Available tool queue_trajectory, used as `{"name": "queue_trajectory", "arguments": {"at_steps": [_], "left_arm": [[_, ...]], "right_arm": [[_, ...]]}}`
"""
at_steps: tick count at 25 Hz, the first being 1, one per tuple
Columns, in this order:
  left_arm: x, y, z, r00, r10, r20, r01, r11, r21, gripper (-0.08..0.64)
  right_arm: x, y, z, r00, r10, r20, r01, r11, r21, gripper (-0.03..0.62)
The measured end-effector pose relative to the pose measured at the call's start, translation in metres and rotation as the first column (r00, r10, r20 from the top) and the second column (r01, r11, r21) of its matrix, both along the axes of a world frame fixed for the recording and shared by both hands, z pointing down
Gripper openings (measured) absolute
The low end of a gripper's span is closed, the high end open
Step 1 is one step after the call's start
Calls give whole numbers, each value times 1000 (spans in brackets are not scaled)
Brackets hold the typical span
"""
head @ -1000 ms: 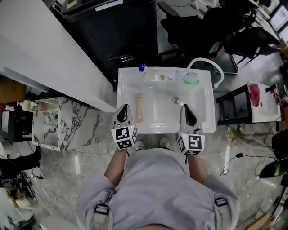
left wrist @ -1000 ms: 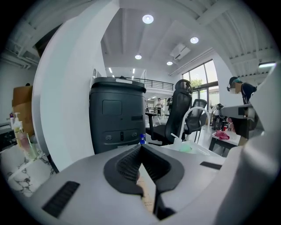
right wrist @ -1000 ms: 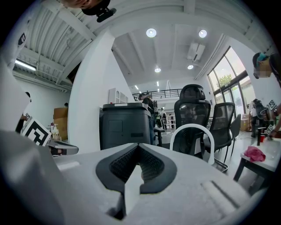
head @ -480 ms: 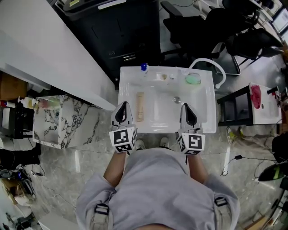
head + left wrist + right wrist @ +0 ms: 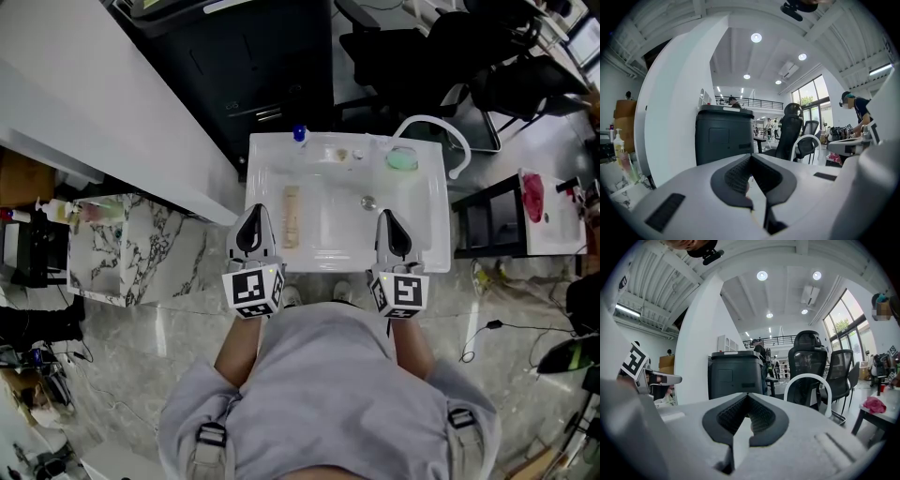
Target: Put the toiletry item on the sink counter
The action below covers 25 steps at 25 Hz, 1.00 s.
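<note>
L gripper (image 5: 254, 214) & R gripper (image 5: 387, 219) both closed, empty, at near rim of sink (image 5: 438, 220); beige toiletry item (image 5: 291, 217) seen in basin just ahead of L gripper, so jaws prob. best opened first, item taken across narrow width.

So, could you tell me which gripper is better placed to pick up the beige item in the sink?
Probably left. The left gripper sits just beside the beige item; the right gripper is across the basin, beyond the drain.
</note>
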State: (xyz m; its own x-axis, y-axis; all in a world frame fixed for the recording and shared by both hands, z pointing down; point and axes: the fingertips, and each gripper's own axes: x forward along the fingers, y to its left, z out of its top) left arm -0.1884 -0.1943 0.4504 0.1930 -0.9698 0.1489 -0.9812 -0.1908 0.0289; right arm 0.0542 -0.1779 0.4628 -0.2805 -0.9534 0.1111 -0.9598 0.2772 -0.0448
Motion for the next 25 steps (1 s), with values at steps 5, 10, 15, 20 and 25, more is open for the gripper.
{"name": "queue_trajectory", "arguments": {"at_steps": [5,10,15,20,25], "left_arm": [[0,3,-16,1000,4,-9,-3,999,42,6],[-1,5,-24,1000,2,-10,-2,998,62,6],[-2,6,-24,1000,2,-8,-1,998,61,6],[-3,5,-20,1000,1,-7,-1,999,54,5],[-4,5,-18,1000,2,-8,-1,999,51,6]], "right_arm": [[-1,1,-4,1000,0,0,0,1000,7,2],[-1,2,-9,1000,-2,2,2,1000,19,2],[-1,3,-11,1000,0,-2,0,1000,24,2],[-2,4,-12,1000,2,-17,-1,999,35,2],[-1,3,-11,1000,6,-17,-5,999,32,2]]}}
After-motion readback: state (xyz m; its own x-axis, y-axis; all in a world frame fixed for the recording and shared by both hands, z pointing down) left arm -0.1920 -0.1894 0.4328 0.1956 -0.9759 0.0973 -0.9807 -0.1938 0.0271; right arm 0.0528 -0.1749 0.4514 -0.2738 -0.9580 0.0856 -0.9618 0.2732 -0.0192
